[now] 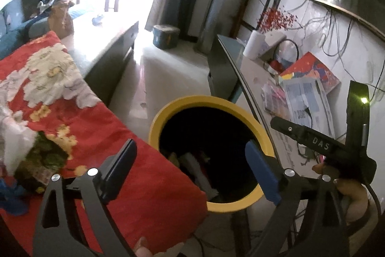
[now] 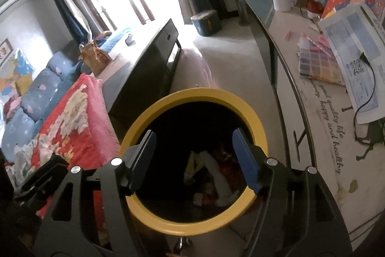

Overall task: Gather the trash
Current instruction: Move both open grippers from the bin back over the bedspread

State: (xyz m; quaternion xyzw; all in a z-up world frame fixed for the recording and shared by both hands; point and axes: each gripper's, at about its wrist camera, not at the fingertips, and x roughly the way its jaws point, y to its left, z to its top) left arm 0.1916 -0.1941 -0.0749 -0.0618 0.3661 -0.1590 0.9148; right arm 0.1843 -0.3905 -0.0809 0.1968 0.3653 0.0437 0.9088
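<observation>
Both our grippers, left gripper (image 1: 190, 169) and right gripper (image 2: 193, 158), hang released and empty above the yellow bin (image 2: 158, 216); right sits more squarely over its mouth.

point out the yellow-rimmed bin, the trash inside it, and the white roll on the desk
yellow-rimmed bin (image 2: 261, 134): right wrist view, right side of the rim.
trash (image 2: 216, 175): right wrist view, pale scrap at the bin's bottom.
white roll (image 1: 253, 43): left wrist view, middle of its side.
</observation>
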